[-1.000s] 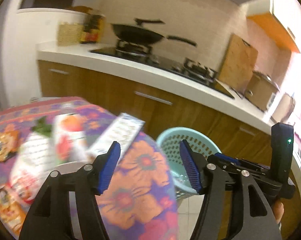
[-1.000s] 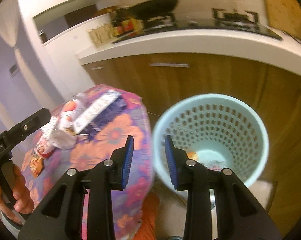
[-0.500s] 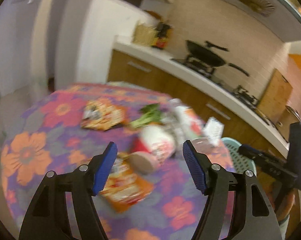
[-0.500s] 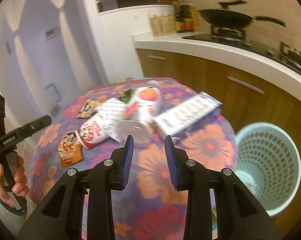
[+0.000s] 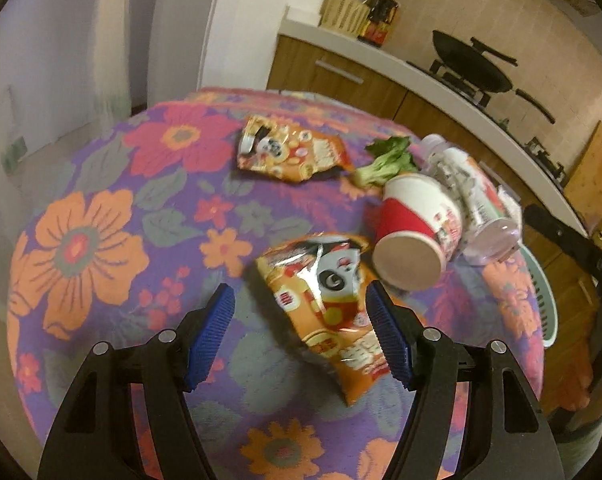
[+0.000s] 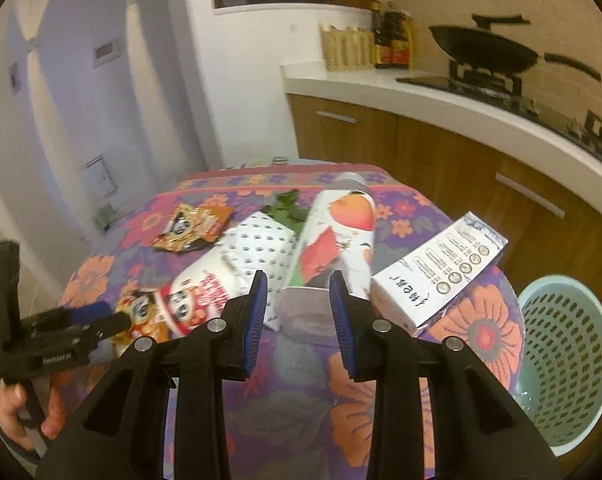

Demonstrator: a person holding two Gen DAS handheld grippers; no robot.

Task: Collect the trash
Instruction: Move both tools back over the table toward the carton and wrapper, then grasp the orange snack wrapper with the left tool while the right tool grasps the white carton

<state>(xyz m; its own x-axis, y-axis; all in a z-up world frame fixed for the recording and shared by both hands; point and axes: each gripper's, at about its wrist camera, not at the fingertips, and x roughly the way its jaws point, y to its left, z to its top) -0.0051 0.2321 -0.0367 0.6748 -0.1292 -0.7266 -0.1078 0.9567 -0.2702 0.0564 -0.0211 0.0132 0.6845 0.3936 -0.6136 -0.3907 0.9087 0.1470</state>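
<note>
Left gripper (image 5: 301,328) swings off the bin side and now sits low over the desk (image 5: 101,208); its jaws have just been opening and now straddle the near orange snack packet (image 5: 325,300) without pressing it. Right gripper (image 6: 297,312) leaves the laundry-style basket (image 6: 569,364), now facing the peach-printed bottle (image 6: 337,240).

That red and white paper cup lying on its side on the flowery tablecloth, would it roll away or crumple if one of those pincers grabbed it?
The red and white paper cup lies on its side, so a nudge would probably roll it in a curve, since it tapers. It looks like thin paper and probably light, so a firm squeeze might dent it. The bottle beside it may block rolling that way.
</note>
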